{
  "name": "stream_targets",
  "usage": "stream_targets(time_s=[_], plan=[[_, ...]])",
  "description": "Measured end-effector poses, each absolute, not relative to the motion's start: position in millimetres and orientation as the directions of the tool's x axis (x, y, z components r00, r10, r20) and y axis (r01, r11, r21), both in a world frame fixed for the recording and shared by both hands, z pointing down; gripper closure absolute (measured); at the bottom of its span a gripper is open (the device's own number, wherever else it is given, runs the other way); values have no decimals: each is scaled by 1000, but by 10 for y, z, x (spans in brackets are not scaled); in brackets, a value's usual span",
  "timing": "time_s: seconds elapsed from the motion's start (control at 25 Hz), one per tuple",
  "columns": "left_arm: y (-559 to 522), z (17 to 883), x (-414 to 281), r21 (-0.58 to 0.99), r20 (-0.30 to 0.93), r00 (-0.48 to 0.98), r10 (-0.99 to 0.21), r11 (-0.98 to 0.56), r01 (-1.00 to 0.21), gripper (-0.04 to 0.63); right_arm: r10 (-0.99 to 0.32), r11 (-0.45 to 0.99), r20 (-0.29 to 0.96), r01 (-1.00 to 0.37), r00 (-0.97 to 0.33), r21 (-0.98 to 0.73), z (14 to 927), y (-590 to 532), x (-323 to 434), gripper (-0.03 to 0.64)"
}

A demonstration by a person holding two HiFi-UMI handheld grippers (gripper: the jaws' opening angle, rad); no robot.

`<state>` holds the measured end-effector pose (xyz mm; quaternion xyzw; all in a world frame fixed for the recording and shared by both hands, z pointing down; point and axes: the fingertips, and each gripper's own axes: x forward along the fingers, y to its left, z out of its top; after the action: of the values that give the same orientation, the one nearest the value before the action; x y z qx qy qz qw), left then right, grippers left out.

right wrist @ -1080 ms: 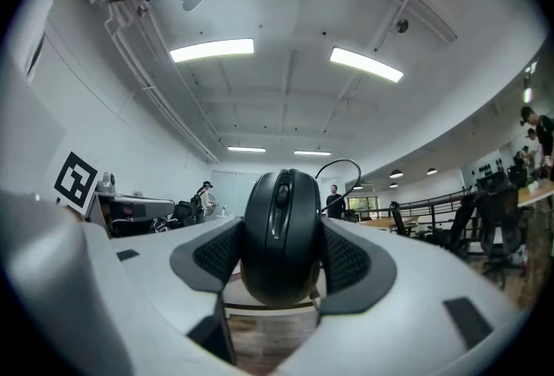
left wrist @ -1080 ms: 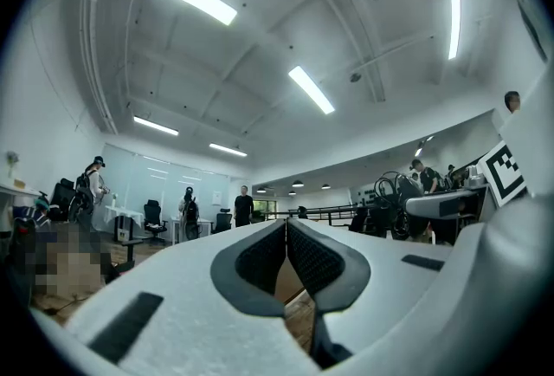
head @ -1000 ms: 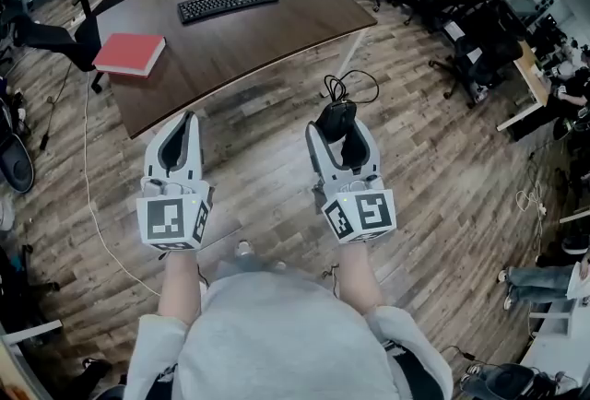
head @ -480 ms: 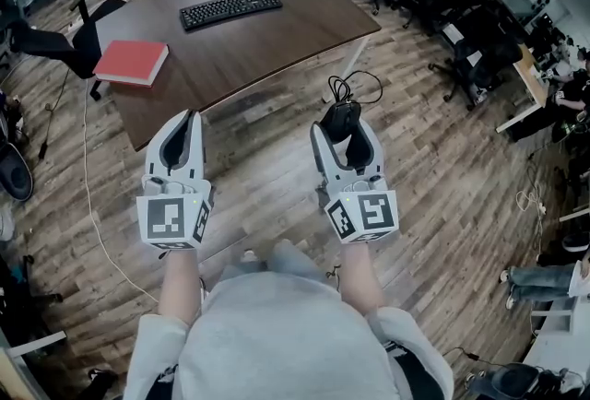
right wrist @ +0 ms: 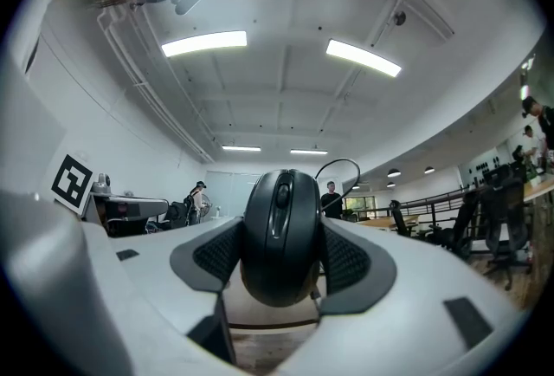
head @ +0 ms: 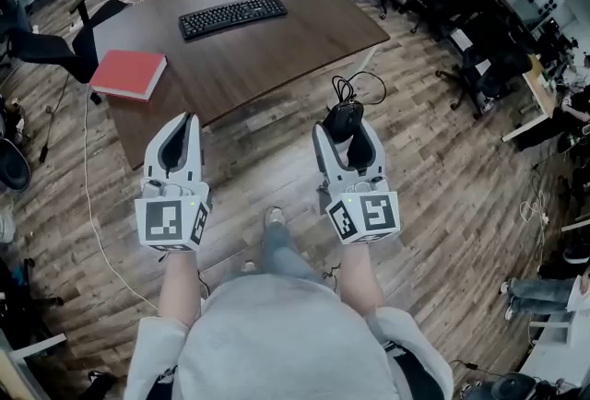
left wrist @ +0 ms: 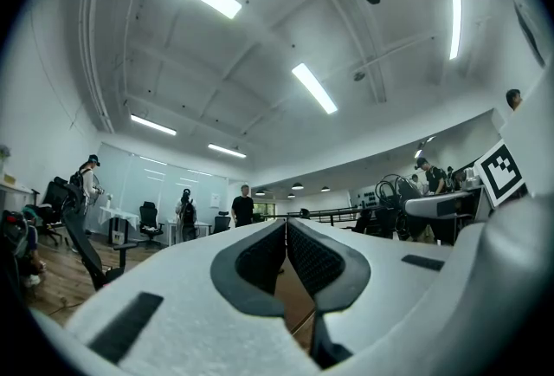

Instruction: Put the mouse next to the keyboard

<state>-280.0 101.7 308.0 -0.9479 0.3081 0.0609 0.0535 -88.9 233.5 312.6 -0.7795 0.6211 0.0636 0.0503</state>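
Black glossy mouse (right wrist: pixel 281 236) clamped in right hand-held gripper (head: pixel 348 133).

Our left white plastic claw (head: pixel 187 119) points forward, its jaws pressed together on nothing. Level beside it, our right white claw (head: pixel 343 115) clamps a black corded mouse (right wrist: pixel 281 231). Our bare forearms (head: pixel 180 283) run parallel.

The right gripper (head: pixel 343 125) clamps a black mouse (head: pixel 342 117) between its jaws, and the mouse's cable (head: pixel 354 85) loops just past the tips. The left gripper (head: pixel 188 122) is level beside it, jaws together. A dark table (head: pixel 277 48) stands ahead of both. On it a keyboard (head: pixel 232 17) lies well ahead of the left gripper, and a red book (head: pixel 129 75) lies nearer, ahead and to that gripper's left
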Motion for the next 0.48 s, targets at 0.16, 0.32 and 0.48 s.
stream_targets(time_s=[0.16,0.32,0.48], plan=[[715,3057,-2524,-64,-155,793,-589,-795,-603,583,-963,-211,-170,-977,209,-3,3113,2016,-588,365],[450,3008,-2174,-68,-164,785,-597,-787,-613,583,-964,-197,-179,-980,195,-5,3064,1719,-238,365],[215,2977,-1851,-66,-167,774,-611,-776,-627,583,-967,-179,-182,-984,176,-2,3026,1446,102,365]])
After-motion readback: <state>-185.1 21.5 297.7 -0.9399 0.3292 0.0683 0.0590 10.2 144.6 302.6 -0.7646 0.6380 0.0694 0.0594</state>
